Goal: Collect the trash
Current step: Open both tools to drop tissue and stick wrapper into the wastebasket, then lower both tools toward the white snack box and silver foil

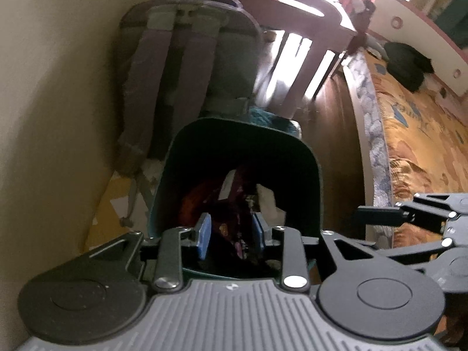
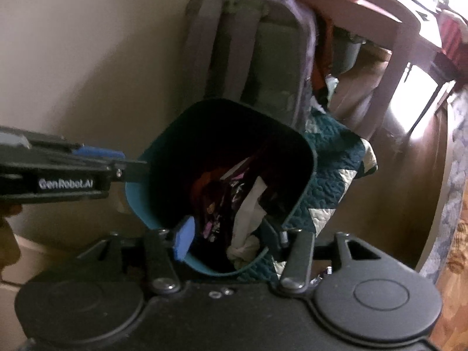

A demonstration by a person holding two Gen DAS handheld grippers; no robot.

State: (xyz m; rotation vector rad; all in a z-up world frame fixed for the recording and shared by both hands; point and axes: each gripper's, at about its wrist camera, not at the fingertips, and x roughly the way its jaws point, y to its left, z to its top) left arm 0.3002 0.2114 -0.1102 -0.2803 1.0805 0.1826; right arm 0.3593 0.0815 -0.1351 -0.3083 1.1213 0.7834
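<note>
Two grippers hovered over a teal trash bin (image 2: 146, 204), both with jaws apart and gripping nothing.

Nearest me, my right gripper (image 2: 225, 234) straddled the bin's near rim, fingers spread, a white crumpled tissue (image 2: 245, 225) lying between them inside. My left gripper (image 1: 231, 231) was likewise spread above a dark purple wrapper (image 1: 238, 204), which lay in the bin touching neither pad. I judged the drop finished; doing it well meant lifting straight up, clear of the rim. Beyond stood a grey backpack (image 1: 175, 73) against the wall, then a wooden chair (image 1: 307, 29).
</note>
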